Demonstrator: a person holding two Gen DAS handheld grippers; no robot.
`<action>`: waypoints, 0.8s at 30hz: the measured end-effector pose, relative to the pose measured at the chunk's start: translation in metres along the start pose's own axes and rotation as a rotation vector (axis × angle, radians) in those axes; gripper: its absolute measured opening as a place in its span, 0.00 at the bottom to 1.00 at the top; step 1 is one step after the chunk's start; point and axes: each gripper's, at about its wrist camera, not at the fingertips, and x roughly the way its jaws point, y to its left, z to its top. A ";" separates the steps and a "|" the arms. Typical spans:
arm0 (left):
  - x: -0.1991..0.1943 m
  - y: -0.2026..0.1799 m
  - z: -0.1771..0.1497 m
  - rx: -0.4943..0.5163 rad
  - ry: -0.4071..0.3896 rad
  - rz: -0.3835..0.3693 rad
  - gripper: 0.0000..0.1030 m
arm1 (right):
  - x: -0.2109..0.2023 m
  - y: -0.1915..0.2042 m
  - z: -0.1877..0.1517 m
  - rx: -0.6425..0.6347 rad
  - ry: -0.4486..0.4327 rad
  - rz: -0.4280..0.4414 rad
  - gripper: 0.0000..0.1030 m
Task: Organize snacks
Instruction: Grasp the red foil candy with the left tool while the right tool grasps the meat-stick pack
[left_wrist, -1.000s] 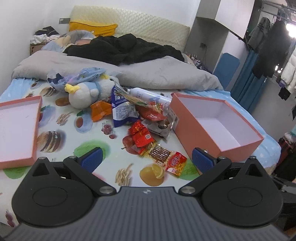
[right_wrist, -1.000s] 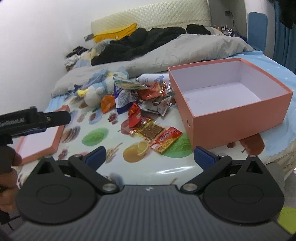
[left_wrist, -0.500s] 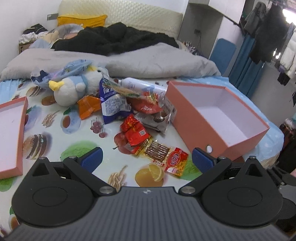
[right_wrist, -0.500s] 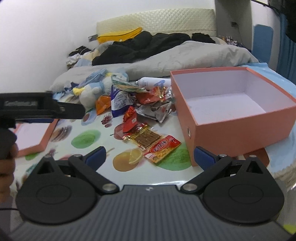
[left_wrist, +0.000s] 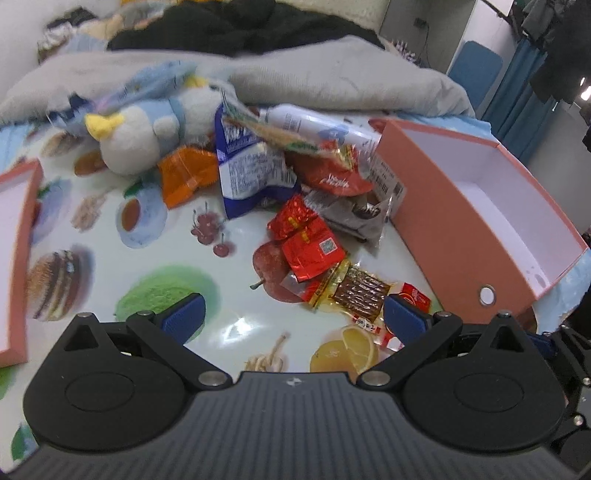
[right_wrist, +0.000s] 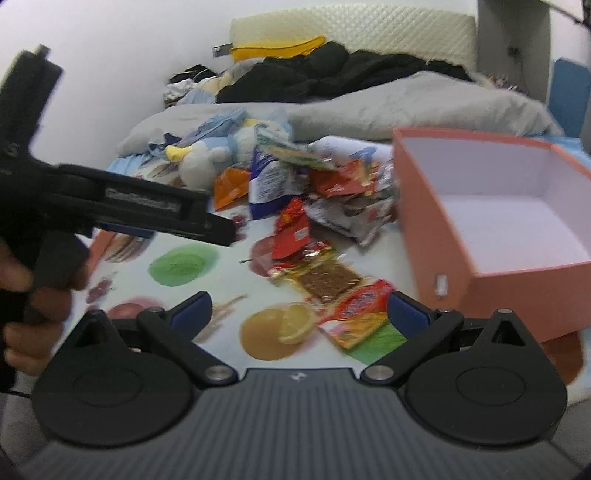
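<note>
A pile of snack packets lies on the patterned sheet: a blue-white bag (left_wrist: 247, 166), an orange packet (left_wrist: 184, 173), red packets (left_wrist: 314, 247), a brown bar in clear wrap (left_wrist: 360, 293) and a red-yellow packet (right_wrist: 360, 314). An open salmon box (left_wrist: 476, 210) with a white inside stands to their right; it also shows in the right wrist view (right_wrist: 509, 221). My left gripper (left_wrist: 293, 319) is open and empty, just short of the brown bar. My right gripper (right_wrist: 299, 310) is open and empty, low before the red-yellow packet. The left gripper's body (right_wrist: 122, 203) shows at the right view's left.
The box lid (left_wrist: 14, 240) lies at the far left. A plush penguin (left_wrist: 147, 129) and a white bottle (left_wrist: 317, 123) lie behind the snacks. A grey duvet (left_wrist: 332, 77) and black clothes (right_wrist: 332, 70) cover the back of the bed.
Both grippers have moved forward and lower toward the snack pile, which looms larger. The left gripper's body has advanced further across the right wrist view. Jaws stay open.
</note>
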 end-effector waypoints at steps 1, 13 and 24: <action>0.004 0.002 0.001 -0.004 0.003 -0.006 1.00 | 0.005 0.002 0.002 -0.011 0.004 -0.006 1.00; 0.078 0.019 0.023 -0.006 0.036 -0.114 0.99 | 0.078 0.001 0.005 -0.160 0.049 -0.044 0.95; 0.146 0.014 0.063 0.027 0.035 -0.131 0.99 | 0.121 -0.015 0.006 -0.119 0.111 -0.078 0.95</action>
